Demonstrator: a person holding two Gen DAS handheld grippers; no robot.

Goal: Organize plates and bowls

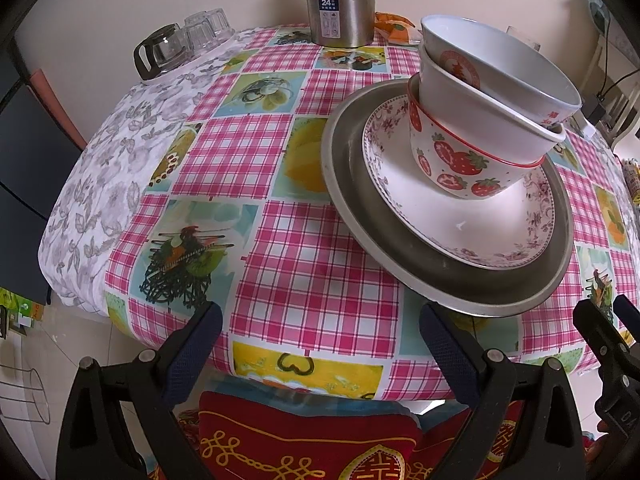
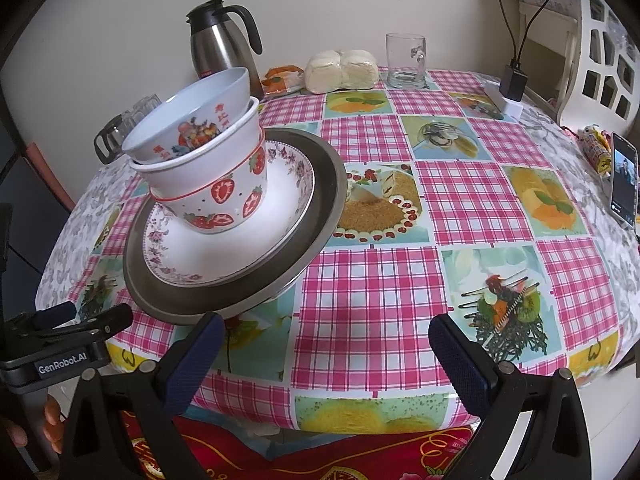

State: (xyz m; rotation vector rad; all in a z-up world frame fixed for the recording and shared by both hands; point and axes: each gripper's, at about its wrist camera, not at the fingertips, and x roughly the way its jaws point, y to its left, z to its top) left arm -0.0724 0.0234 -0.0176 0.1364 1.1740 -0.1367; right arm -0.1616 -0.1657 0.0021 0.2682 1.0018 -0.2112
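A stack stands on the checked tablecloth near the table's front edge. A grey metal plate (image 1: 352, 200) (image 2: 330, 184) carries a floral-rimmed white plate (image 1: 440, 220) (image 2: 248, 248). On that sit a strawberry bowl (image 1: 460, 160) (image 2: 224, 204), a plain white bowl (image 1: 448, 96) (image 2: 200, 168) and a tilted red-printed bowl (image 1: 500, 64) (image 2: 192, 112). My left gripper (image 1: 320, 320) is open, its right finger just short of the metal rim. My right gripper (image 2: 326, 326) is open too, with its left finger close to the same rim. Neither holds anything.
A steel thermos jug (image 1: 340, 4) (image 2: 216, 48) stands at the back by the wall, with a glass pot and upturned glasses (image 1: 180, 44) to its left. A glass mug (image 2: 405, 62), bagged buns (image 2: 342, 70) and a phone (image 2: 624, 180) lie to the right. A red cushion (image 1: 312, 440) lies below the front edge.
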